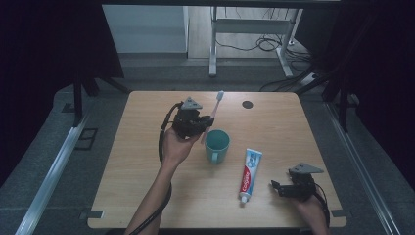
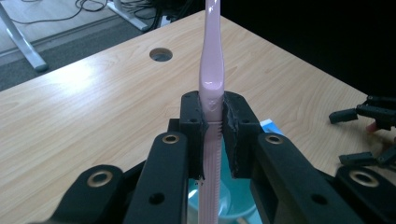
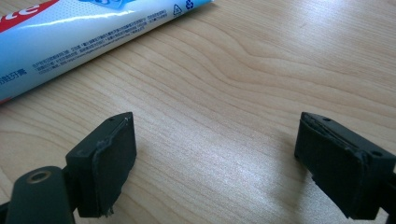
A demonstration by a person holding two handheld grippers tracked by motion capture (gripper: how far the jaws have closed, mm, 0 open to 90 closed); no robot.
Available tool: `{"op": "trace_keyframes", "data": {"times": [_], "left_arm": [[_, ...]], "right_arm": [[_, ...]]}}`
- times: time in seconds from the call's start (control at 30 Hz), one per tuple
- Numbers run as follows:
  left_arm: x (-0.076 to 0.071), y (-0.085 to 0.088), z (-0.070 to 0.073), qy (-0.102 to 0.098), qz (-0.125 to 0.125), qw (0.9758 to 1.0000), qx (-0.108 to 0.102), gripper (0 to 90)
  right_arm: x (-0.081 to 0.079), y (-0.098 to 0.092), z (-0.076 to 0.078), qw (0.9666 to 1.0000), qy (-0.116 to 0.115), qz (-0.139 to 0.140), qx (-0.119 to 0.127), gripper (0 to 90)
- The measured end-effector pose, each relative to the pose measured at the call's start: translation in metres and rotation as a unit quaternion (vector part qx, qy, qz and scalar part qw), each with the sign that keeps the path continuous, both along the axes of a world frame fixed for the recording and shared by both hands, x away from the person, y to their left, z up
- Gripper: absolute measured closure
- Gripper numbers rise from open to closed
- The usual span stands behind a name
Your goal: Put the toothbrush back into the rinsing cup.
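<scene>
On the light wooden desk (image 1: 147, 196), the left gripper (image 1: 203, 123) has its jaws clenched on a slim pale pink plastic toothbrush (image 2: 211, 70), gripped partway along its handle. In the left gripper view the toothbrush runs straight up between the two black pads, its ribbed lower handle passing down between them and its smooth neck rising beyond them toward the far edge of the desk. In the high view the toothbrush slants up and away from the gripper, its brush head toward the far edge, and its lower end points down toward a round teal plastic mug with a handle (image 1: 217, 145), which stands upright on the desk just beside the gripper. Whether the lower tip is inside the mug or only above its rim I cannot tell.

The right gripper (image 1: 277, 187) rests low near the near right corner of the desk, its jaws released and wide apart with bare wood between them. Just beside it lies a white, blue and red toothpaste tube (image 1: 250, 174), flat on the desk, its cap toward the near edge. A round dark cable hole (image 1: 247, 104) sits in the desk near the far edge, well apart from the mug.
</scene>
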State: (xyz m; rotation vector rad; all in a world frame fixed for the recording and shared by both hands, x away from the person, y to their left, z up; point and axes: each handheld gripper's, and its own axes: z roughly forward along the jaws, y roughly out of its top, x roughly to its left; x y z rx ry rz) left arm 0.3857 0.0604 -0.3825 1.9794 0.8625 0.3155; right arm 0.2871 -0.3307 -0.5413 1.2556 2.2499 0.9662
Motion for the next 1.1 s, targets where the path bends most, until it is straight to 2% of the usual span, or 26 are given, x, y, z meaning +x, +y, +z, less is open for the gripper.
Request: {"op": "trace_keyframes", "data": {"times": [0.4, 0.67, 1.1], "left_arm": [[0.009, -0.017, -0.013, -0.007, 0.001, 1.0000, -0.006, 79.3], [0.010, -0.023, -0.025, -0.012, 0.002, 0.9999, -0.009, 79.3], [0.007, -0.032, -0.047, -0.004, 0.003, 1.0000, -0.003, 79.2]], "right_arm": [[0.000, 0.000, 0.000, 1.0000, 0.000, 0.000, 0.000, 12.2], [0.000, 0.000, 0.000, 1.0000, 0.001, 0.000, 0.001, 12.2], [0.000, 0.000, 0.000, 1.0000, 0.000, 0.000, 0.001, 12.2]]}}
